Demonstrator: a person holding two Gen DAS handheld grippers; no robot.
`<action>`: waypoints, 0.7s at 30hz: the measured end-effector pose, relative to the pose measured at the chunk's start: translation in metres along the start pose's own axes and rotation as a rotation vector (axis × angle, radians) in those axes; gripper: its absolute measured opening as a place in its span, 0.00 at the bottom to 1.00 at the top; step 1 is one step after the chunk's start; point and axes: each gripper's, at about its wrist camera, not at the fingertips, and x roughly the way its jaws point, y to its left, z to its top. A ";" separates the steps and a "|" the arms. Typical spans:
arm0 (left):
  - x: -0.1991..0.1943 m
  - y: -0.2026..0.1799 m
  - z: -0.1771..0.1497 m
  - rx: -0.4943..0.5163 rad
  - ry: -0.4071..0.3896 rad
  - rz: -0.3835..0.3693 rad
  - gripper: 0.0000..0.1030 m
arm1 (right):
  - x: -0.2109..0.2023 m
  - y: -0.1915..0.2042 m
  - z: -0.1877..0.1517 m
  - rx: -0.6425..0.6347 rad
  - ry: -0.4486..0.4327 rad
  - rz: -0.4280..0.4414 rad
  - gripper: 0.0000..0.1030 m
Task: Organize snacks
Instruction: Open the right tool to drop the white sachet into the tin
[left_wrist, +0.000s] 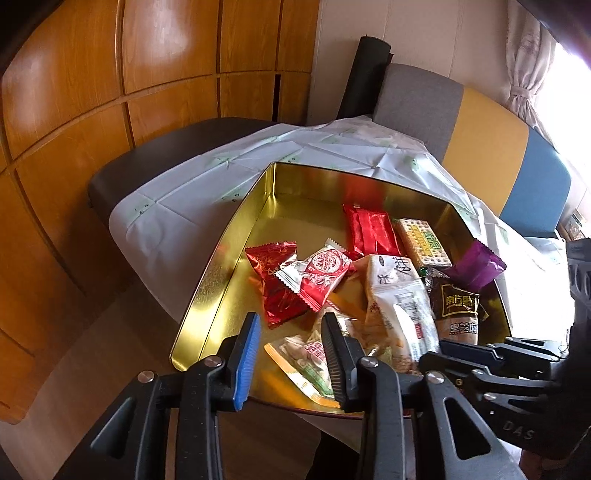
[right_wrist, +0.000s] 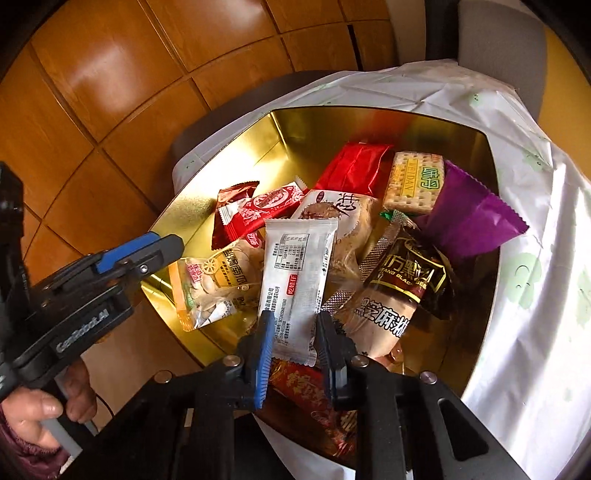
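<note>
The right gripper (right_wrist: 293, 345) is seen closed on the near end of a white packet (right_wrist: 297, 284), which is held tilted above the other snacks in the gold tin (right_wrist: 476, 295). The left gripper (left_wrist: 291, 354) is held open and empty at the tin's near left edge, just above a seed packet (left_wrist: 306, 363). The step in hand is judged to be the setting down of the white packet in its place. It would best be carried over the bare gold floor (left_wrist: 295, 221) at the far left, lowered flat and released only once it is supported, so that the purple packet (right_wrist: 469, 221) perched on the rim is not knocked out.
</note>
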 end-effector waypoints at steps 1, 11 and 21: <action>-0.001 -0.001 -0.001 0.002 -0.004 0.002 0.35 | -0.001 0.000 0.000 0.002 -0.003 0.001 0.23; -0.022 -0.020 -0.006 0.057 -0.093 0.059 0.36 | -0.043 0.000 -0.017 0.037 -0.127 -0.052 0.24; -0.038 -0.038 -0.014 0.082 -0.135 0.041 0.51 | -0.080 -0.011 -0.038 0.122 -0.252 -0.198 0.47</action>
